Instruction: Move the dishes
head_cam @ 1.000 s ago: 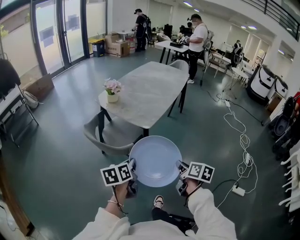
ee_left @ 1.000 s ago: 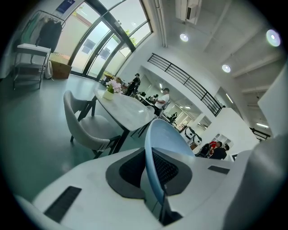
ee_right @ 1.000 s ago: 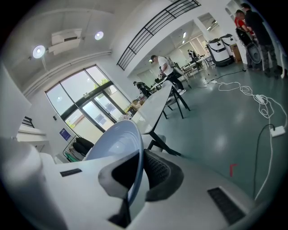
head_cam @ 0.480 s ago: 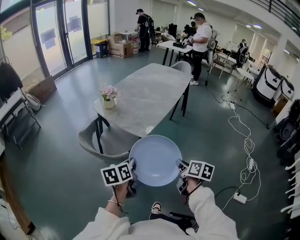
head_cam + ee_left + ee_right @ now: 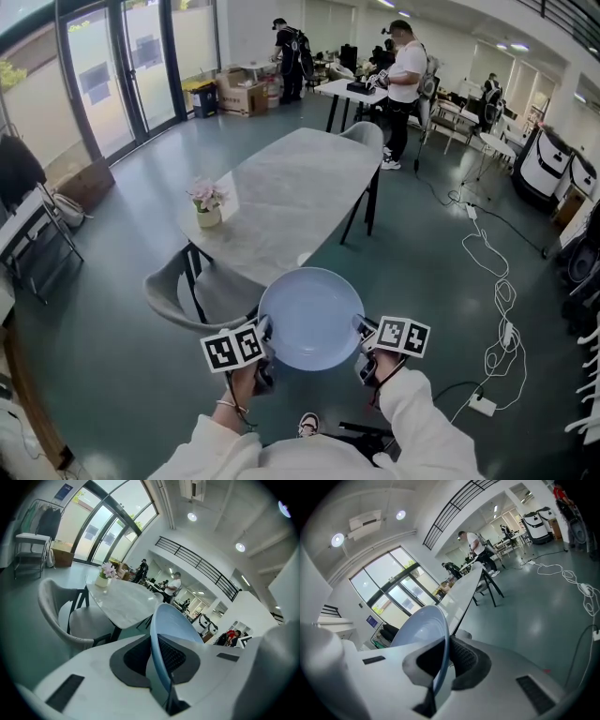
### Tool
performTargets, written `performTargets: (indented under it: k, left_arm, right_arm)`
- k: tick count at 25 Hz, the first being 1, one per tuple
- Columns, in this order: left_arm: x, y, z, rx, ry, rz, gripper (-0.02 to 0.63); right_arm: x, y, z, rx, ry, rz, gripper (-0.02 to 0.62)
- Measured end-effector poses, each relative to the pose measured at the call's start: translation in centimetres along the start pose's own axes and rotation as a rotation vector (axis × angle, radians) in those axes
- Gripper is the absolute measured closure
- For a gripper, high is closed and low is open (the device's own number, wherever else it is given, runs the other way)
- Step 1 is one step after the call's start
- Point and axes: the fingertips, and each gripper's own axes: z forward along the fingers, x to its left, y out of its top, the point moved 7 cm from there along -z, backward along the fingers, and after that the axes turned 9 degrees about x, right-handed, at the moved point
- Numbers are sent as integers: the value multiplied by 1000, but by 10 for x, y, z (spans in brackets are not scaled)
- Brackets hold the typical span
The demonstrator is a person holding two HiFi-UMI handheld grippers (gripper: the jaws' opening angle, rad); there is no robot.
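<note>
Head view: a round pale-blue dish (image 5: 310, 319) is clamped at opposite rims by left gripper (image 5: 266, 329) and right gripper (image 5: 360, 329), probably so it is held level for carrying.

In the head view, the marker cubes (image 5: 232, 349) cover the spots where the left tool (image 5: 266, 330) and right tool (image 5: 360, 332) meet the pale blue plate (image 5: 310, 317), so its side rims are hidden there. The plate also hides part of the grey chair (image 5: 220, 292) below it. The person's sleeves (image 5: 422, 431) are cut off by the bottom edge. In the left tool's view, the plate covers part of the tabletop (image 5: 123, 601) behind it. The flowers (image 5: 206, 195) are too small to identify.
</note>
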Motion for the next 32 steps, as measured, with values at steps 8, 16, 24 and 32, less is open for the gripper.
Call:
performTargets:
  k: [8, 16, 24, 32]
  left_arm:
    - [-12, 17, 41, 25, 29, 7, 580]
    - [-28, 26, 80, 62, 41, 28, 580]
    - [-36, 34, 102, 93, 35, 43, 580]
    - [-41, 49, 136, 105, 13, 55, 580]
  right_arm:
    - [-25, 34, 14, 17, -5, -1, 526]
    - [-56, 56, 18, 13, -15, 37, 526]
    - [-71, 67, 19, 3, -27, 68, 526]
    - [-88, 94, 31, -10, -37, 63, 526]
